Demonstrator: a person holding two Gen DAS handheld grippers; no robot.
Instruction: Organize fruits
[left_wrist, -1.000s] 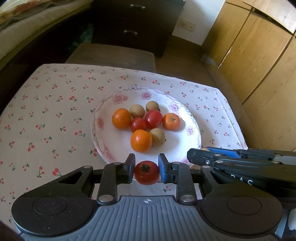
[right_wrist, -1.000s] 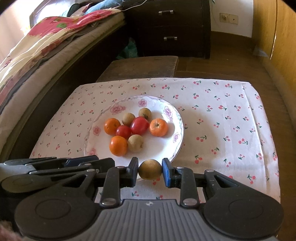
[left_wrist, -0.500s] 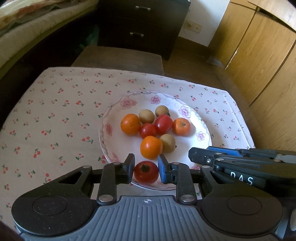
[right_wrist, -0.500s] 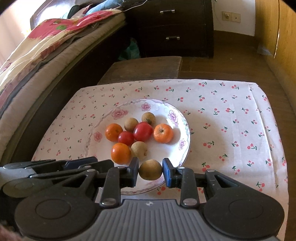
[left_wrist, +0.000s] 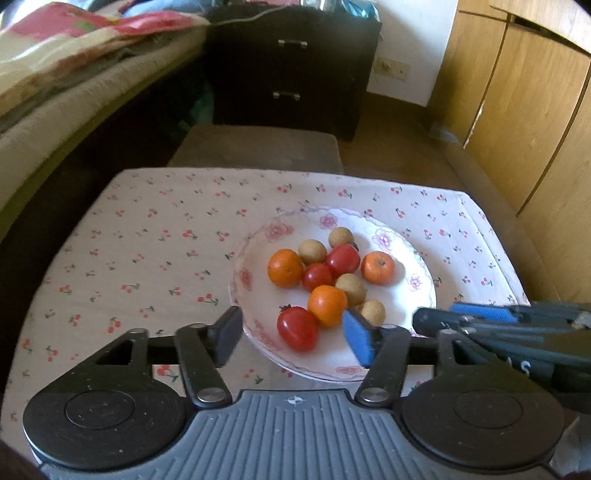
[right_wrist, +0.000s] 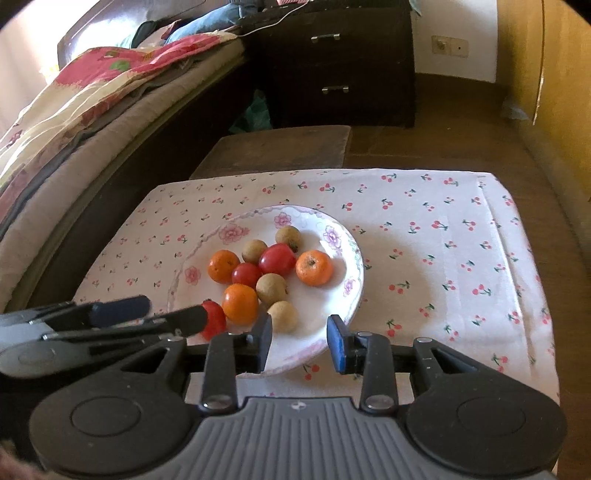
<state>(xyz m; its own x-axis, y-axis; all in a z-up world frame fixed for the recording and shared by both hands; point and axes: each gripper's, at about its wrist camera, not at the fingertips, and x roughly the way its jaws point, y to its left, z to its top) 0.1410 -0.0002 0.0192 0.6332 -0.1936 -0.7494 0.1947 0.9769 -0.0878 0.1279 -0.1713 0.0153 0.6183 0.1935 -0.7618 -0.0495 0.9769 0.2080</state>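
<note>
Both grippers released over the fruit plate

The left gripper (left_wrist: 291, 334) has just opened; its tomato (left_wrist: 297, 328) lies free on the plate (left_wrist: 421, 258). The right gripper (right_wrist: 300, 341) has also just been opening, its brown fruit (right_wrist: 283, 316) loose on the plate.

Fruit crowds the plate (right_wrist: 349, 254); bare cloth-covered counter (right_wrist: 461, 258) lies open on its right (bed (right_wrist: 74, 122) and dresser (right_wrist: 340, 66) stand beyond).
</note>
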